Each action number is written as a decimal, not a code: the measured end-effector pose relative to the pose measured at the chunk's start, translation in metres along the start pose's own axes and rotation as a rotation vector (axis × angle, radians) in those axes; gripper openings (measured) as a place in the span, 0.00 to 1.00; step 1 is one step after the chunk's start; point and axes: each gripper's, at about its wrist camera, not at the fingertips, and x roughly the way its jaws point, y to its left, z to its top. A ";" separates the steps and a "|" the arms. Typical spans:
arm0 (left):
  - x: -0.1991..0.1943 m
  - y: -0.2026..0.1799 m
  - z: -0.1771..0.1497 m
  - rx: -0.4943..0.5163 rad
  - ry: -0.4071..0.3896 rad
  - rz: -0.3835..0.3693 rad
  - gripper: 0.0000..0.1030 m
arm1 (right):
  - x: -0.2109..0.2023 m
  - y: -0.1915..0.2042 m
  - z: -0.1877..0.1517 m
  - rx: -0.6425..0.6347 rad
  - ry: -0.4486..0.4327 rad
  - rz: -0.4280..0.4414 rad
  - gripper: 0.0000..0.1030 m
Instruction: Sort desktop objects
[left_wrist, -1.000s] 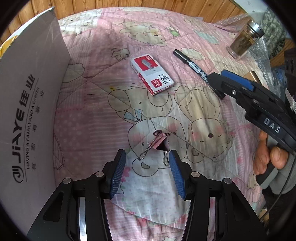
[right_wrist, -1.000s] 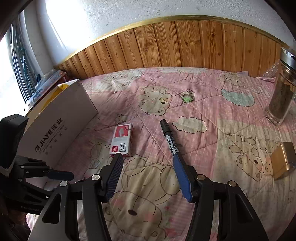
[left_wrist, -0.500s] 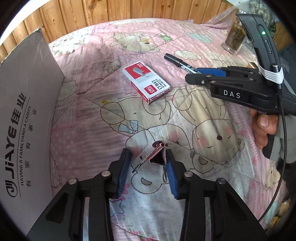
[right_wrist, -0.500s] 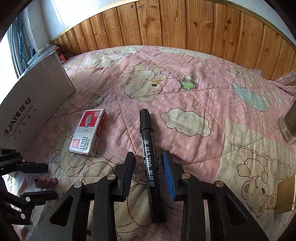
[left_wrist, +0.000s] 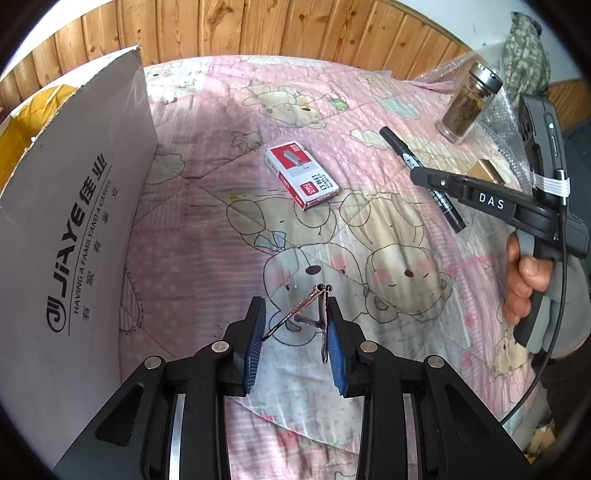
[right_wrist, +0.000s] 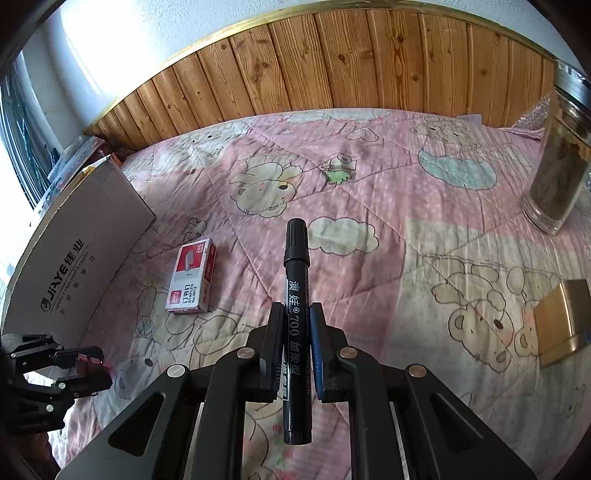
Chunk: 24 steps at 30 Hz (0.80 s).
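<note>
Underneath, a pink bear-print quilt (right_wrist: 369, 240) runs to a wood-panelled wall (right_wrist: 332, 66). Left of the staple box (left_wrist: 301, 175) stands a cardboard box (left_wrist: 74, 221); right of it, the right gripper (right_wrist: 297, 332) clamps the marker (right_wrist: 297, 280). Nearer, the left gripper (left_wrist: 295, 332) pinches a binder clip (left_wrist: 314, 314).

quilt (right_wrist: 369, 192): pink, printed with cartoon bears, spread flat
wood panelling (right_wrist: 332, 66): runs along the wall behind the quilt
glass jar (right_wrist: 557, 173): upright on the quilt's right side, metal lid, brown contents
gold box (right_wrist: 563, 321): lying on the quilt, nearer than the jar
bubble wrap (left_wrist: 502, 110): behind the jar
</note>
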 end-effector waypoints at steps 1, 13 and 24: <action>-0.003 -0.001 -0.001 0.001 -0.002 -0.003 0.31 | -0.005 0.000 -0.004 0.021 -0.001 0.011 0.14; -0.052 -0.008 -0.027 -0.013 -0.048 -0.035 0.31 | -0.041 0.036 -0.049 0.108 -0.006 0.079 0.14; -0.086 0.009 -0.046 -0.069 -0.048 0.015 0.31 | -0.061 0.087 -0.062 0.024 -0.011 0.095 0.14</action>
